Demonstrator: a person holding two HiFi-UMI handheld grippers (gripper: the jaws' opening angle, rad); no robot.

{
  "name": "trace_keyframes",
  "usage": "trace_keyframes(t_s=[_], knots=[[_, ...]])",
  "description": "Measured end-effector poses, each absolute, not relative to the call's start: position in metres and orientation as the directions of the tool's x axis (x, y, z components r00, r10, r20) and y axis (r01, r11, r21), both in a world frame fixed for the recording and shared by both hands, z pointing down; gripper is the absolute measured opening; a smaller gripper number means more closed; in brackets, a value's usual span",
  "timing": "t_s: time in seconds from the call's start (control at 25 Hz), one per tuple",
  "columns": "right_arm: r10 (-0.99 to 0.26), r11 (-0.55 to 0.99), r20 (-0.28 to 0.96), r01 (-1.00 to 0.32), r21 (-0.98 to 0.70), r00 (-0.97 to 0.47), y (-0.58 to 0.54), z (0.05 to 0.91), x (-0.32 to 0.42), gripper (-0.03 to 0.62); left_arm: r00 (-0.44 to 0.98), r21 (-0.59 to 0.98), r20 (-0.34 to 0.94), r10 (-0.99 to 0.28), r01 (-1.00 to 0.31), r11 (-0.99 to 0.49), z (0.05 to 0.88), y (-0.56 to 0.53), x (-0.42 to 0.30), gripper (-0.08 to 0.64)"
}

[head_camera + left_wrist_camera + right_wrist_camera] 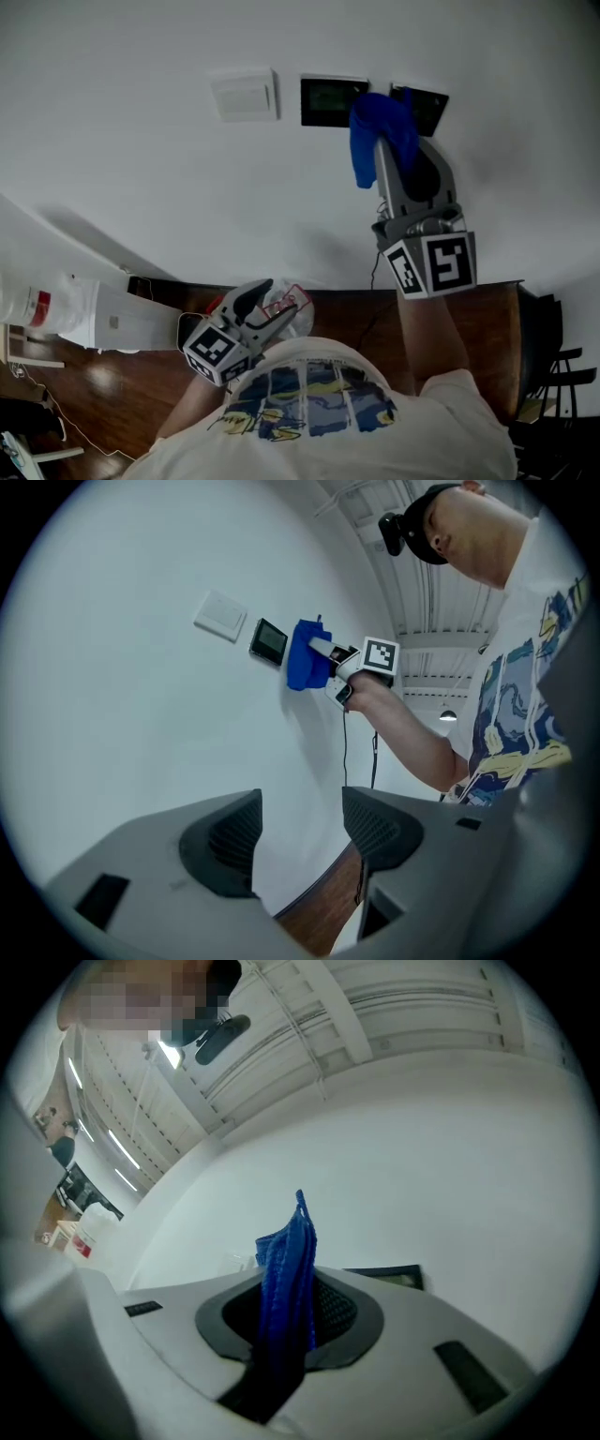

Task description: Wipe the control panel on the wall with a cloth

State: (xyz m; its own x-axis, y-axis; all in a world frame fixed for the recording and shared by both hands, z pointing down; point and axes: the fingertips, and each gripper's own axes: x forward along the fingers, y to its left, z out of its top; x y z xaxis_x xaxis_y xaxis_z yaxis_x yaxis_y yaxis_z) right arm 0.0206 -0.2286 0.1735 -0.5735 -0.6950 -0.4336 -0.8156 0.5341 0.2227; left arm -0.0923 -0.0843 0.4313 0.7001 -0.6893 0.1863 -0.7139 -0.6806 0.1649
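Note:
On the white wall hang a white switch plate (246, 95) and two black control panels (331, 100) side by side. In the head view a blue cloth (367, 142) droops over the left edge of the right panel (427, 108), and my right gripper (401, 129) is raised to the wall, shut on it. Seen from the right gripper view, the cloth (287, 1283) stands up between the jaws, with a panel (389, 1276) just behind. My left gripper (271, 306) hangs low near my chest, open and holding nothing. Its own view shows the cloth (305, 656) against the wall beside the left panel (270, 641).
A brown wooden surface (473, 319) runs below the wall. A white container with a red label (52, 307) stands at the left, and a thin cable (374, 272) hangs down the wall. A clear plastic bag (295, 317) lies by the left gripper. Black chair frame (555, 367) at right.

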Motion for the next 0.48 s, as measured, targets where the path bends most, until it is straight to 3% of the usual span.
trace_keyframes(t_s=[0.24, 0.48], knots=[[-0.651, 0.595, -0.407, -0.764, 0.250, -0.640, -0.249, 0.175, -0.047, 0.095, 0.673, 0.192, 0.173, -0.719, -0.740, -0.645, 0.431, -0.077, -0.111, 0.242], [-0.663, 0.582, -0.397, -0.770, 0.261, -0.635, -0.264, 0.179, -0.064, 0.095, 0.633, 0.204, 0.174, -0.754, -0.772, -0.601, 0.439, -0.070, -0.134, 0.242]])
